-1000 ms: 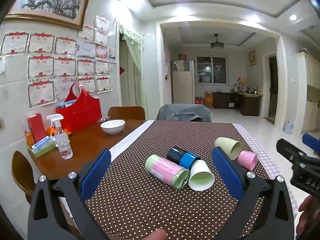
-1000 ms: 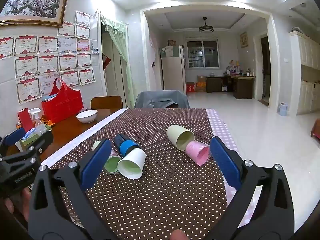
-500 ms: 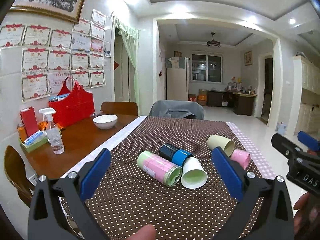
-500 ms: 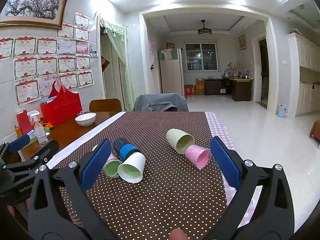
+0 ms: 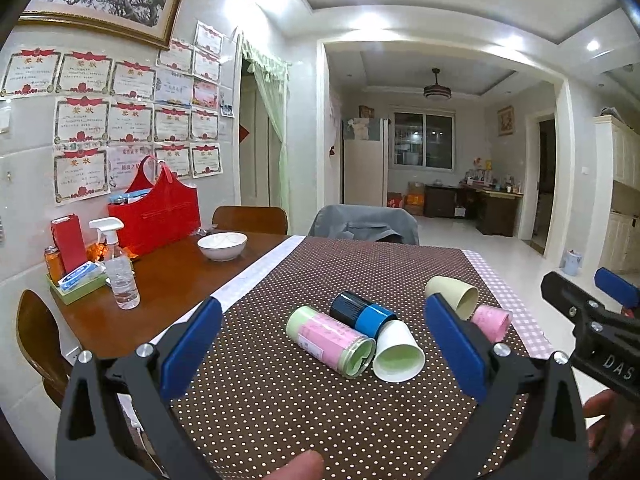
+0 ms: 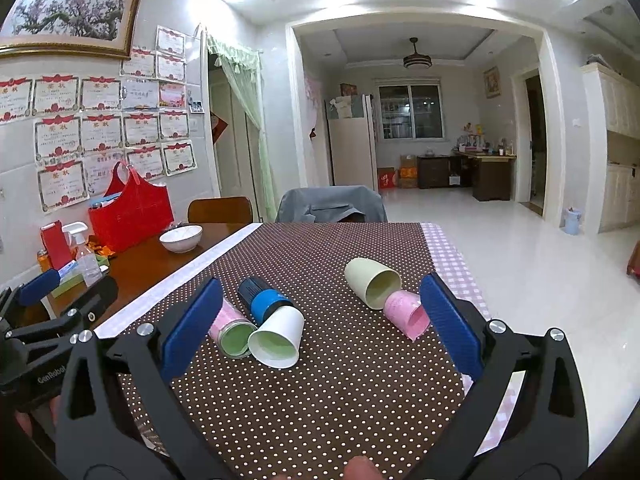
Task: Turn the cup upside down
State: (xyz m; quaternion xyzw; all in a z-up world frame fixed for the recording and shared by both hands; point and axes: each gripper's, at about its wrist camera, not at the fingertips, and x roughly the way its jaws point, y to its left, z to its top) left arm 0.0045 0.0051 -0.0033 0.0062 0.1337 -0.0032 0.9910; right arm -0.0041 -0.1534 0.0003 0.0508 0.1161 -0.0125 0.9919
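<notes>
Several cups lie on their sides on the dotted brown tablecloth. A white cup, a pink-and-green cup and a blue-and-black cup lie touching. A pale yellow cup and a pink cup lie further right. My left gripper is open and empty, above the near cloth. My right gripper is open and empty too; it shows at the left wrist view's right edge.
A white bowl, a spray bottle, a red bag and small boxes stand on the bare wooden table at the left. Chairs stand at the far end. The table's right edge drops to the floor.
Both grippers have risen and tilted a little, so the cups sit lower in view. Both stay open and the cups have not moved.
</notes>
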